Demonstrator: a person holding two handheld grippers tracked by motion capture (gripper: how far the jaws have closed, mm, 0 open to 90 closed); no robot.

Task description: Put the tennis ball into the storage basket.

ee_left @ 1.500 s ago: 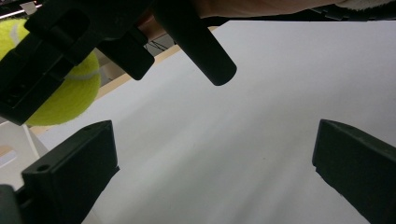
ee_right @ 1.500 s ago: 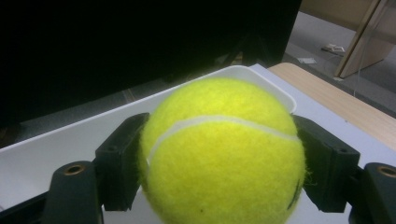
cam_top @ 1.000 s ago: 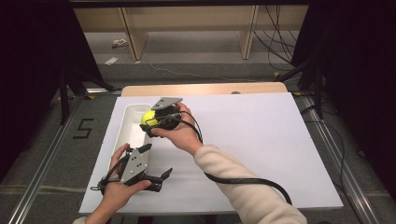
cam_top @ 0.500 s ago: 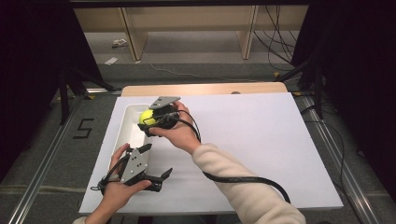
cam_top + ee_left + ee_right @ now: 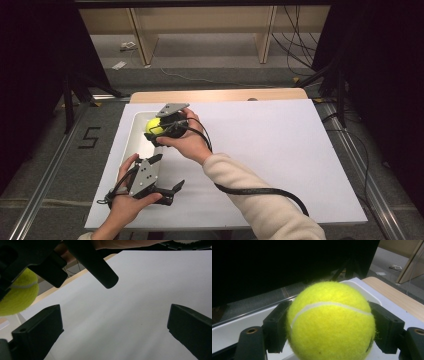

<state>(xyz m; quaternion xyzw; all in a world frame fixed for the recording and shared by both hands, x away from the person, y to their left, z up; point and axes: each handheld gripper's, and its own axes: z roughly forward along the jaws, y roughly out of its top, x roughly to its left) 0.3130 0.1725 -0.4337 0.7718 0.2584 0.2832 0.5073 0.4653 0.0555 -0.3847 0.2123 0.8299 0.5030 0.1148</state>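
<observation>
A yellow tennis ball (image 5: 153,125) is clamped between the jaws of my right gripper (image 5: 156,131), held just above the white tray (image 5: 134,141) at the table's left. In the right gripper view the ball (image 5: 332,320) sits squarely between both black pads (image 5: 275,327), with the tray rim (image 5: 362,288) behind it. My left gripper (image 5: 167,172) rests near the front left of the white sheet, open with nothing between its jaws. The left gripper view looks along its spread jaws (image 5: 113,327) over bare white sheet, with the ball (image 5: 17,300) at the upper left.
A white sheet (image 5: 270,150) covers the table, with a wooden strip (image 5: 215,95) along its far edge. A black cable (image 5: 260,191) trails from the right gripper across the sheet. Shelf legs and cables stand on the floor behind. A "5" mark (image 5: 90,137) lies on the floor at left.
</observation>
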